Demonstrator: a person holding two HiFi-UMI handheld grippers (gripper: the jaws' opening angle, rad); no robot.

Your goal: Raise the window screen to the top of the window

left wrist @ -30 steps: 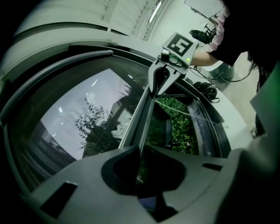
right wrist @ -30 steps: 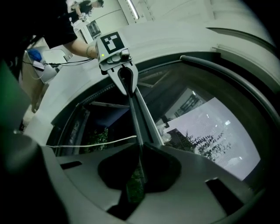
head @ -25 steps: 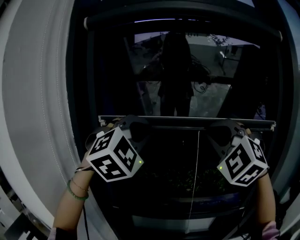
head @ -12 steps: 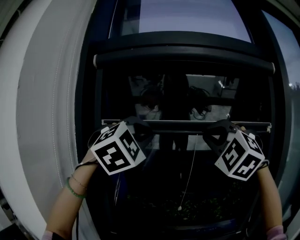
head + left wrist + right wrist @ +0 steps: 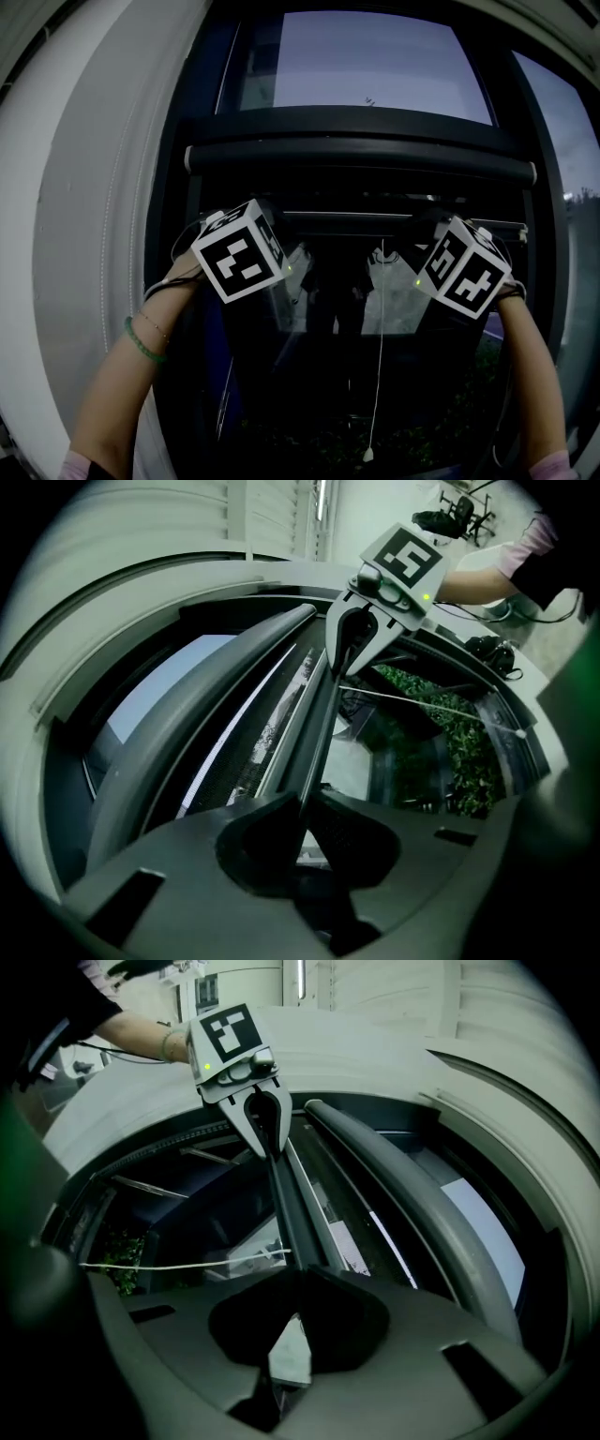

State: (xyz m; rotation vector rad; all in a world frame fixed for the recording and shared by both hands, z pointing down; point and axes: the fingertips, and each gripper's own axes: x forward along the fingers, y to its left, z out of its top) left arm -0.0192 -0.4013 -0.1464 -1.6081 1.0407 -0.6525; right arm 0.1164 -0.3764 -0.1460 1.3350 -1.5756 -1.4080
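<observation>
The window screen's thin dark bottom bar [image 5: 375, 217] lies level just under the grey roller housing [image 5: 361, 165] at the window top. My left gripper [image 5: 281, 228] is shut on the bar's left part and my right gripper [image 5: 424, 234] on its right part. In the left gripper view the bar [image 5: 317, 726] runs out from between my shut jaws [image 5: 305, 803] to the right gripper [image 5: 352, 658]. The right gripper view mirrors this: bar [image 5: 289, 1206], jaws [image 5: 291, 1302], left gripper [image 5: 265, 1133]. A white pull cord [image 5: 379, 356] hangs from the bar's middle.
A broad white window surround [image 5: 84, 187] curves along the left. Above the roller is a fixed pane with pale sky [image 5: 375, 66]. Dark glass with reflections and greenery [image 5: 450, 422] fills the opening below the bar. The roller tube [image 5: 403, 1185] lies close beside the bar.
Both grippers have risen with the bar, from mid-window up to just below the roller. The screen's visible mesh has shrunk and the cord hangs free below.
</observation>
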